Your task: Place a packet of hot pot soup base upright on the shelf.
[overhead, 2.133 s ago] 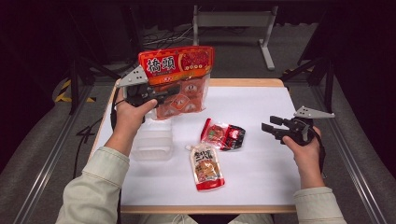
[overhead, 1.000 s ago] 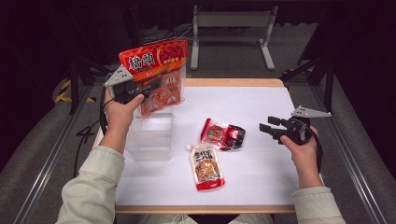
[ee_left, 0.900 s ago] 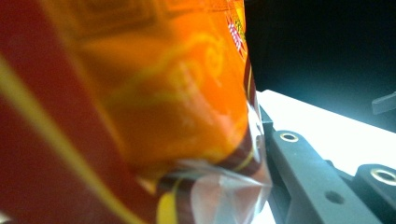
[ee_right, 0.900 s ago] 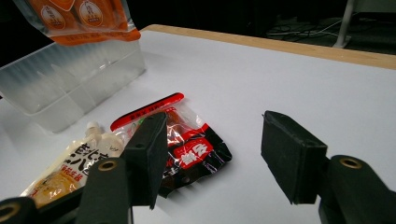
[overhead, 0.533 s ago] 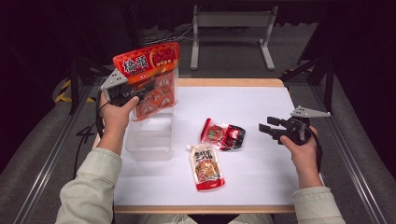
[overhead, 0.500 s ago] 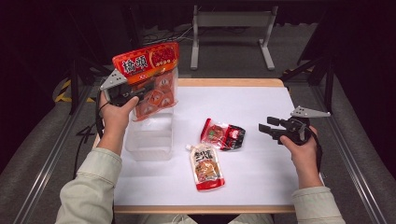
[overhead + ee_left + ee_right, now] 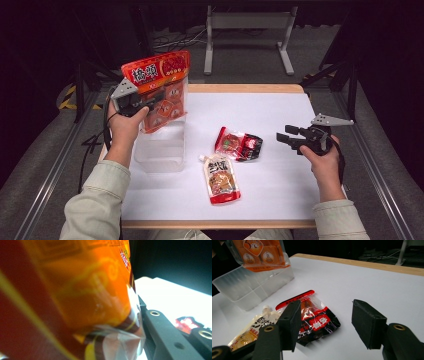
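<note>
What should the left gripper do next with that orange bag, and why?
Probably lower it straight down. The left gripper holds the orange bag upright with its bottom edge just at the clear bin, not yet resting inside, so a short descent should seat it before release.

You are working at a table (image 7: 280, 107) whose white top is sitting inside a wooden rim that is showing along the far and near edges. A clear tub (image 7: 161, 150) is standing on it toward your left, while a red-and-black packet (image 7: 239, 144) is lying flat near the middle and a pale spouted pouch (image 7: 220, 178) is lying just in front of it, closer to you. In the right gripper view the packet (image 7: 313, 319) and pouch (image 7: 253, 328) are lying side by side, nearly touching.
</note>
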Available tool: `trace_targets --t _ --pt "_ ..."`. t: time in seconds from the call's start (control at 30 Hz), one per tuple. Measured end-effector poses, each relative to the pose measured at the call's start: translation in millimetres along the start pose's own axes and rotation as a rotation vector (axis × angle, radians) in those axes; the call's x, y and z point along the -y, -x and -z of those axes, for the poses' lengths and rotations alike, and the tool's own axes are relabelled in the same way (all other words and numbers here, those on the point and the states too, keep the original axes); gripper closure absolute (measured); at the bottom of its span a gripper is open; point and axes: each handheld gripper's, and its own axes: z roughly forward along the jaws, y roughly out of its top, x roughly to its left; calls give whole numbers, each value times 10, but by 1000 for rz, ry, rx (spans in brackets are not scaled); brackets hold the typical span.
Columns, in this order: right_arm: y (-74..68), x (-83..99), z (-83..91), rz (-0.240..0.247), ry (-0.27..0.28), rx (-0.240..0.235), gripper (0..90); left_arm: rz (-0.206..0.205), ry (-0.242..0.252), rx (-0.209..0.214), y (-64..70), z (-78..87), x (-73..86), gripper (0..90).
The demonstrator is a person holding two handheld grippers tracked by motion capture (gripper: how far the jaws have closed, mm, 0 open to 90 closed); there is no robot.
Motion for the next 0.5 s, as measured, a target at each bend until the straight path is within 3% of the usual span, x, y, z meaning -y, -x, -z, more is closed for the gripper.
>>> trace_targets --t 0.5 --pt "-29 4 -50 5 -22 -16 416 95 -37 -1 -85 57 133 712"
